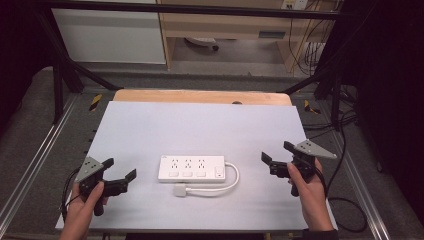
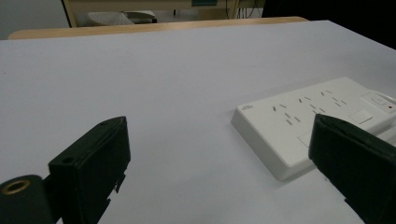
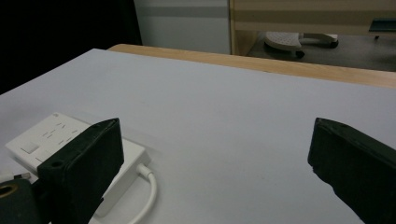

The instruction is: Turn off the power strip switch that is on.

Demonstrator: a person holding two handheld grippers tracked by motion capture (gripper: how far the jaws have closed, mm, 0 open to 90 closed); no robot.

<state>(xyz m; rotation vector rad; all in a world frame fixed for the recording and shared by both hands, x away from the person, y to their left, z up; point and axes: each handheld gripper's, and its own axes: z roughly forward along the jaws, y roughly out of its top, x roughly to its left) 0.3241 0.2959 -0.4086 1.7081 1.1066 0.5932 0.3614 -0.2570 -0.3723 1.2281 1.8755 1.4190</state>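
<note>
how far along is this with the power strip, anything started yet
Nothing looks done: the white power strip lies flat mid-table, its cable looped at the right end and its plug lying loose in front. Nothing is in hand either: the left tool and right tool are both open, one on each side of the strip, touching nothing. So reaching in, gripping the strip or plug and whatever follows is all left.
</note>
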